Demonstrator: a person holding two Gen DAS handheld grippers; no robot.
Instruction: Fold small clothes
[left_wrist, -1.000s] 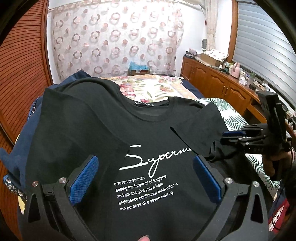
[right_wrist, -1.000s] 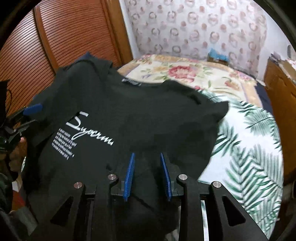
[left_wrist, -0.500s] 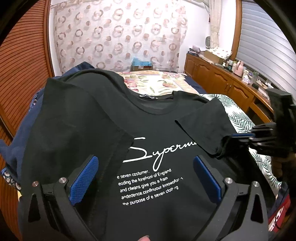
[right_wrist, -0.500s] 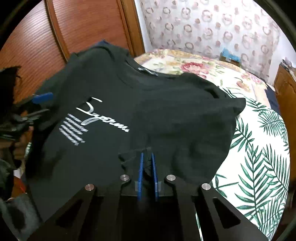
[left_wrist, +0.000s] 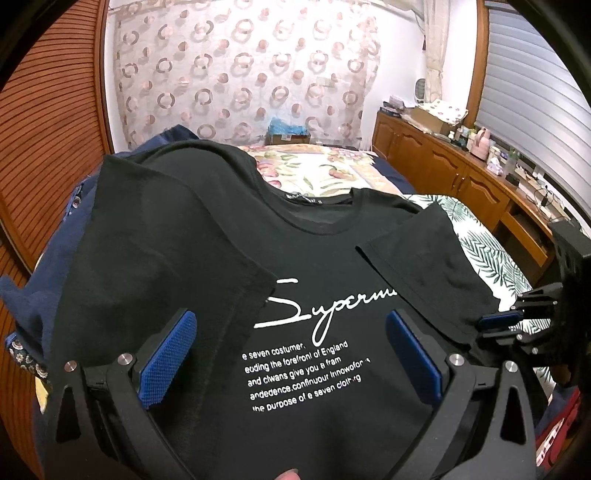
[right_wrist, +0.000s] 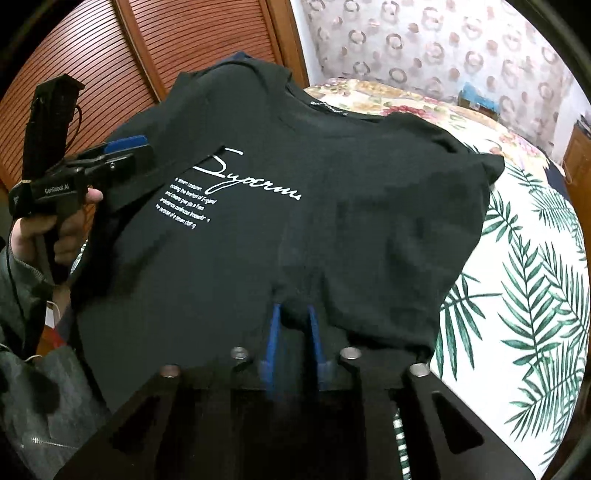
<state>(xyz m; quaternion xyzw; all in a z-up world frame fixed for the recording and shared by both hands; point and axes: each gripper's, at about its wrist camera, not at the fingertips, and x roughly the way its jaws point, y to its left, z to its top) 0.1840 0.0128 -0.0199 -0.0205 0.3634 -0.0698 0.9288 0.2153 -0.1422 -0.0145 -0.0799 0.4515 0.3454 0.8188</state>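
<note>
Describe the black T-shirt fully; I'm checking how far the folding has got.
The black T-shirt, seemingly soft cotton knit, lies face up on the bed's palm-leaf sheet over a navy garment. White script and small print cross its chest; a label sits inside the round collar. Both sleeves are folded inward. The right claw, jaws opening, has a bunch of hem between its pads; the left claw is wide open over the print.
</note>
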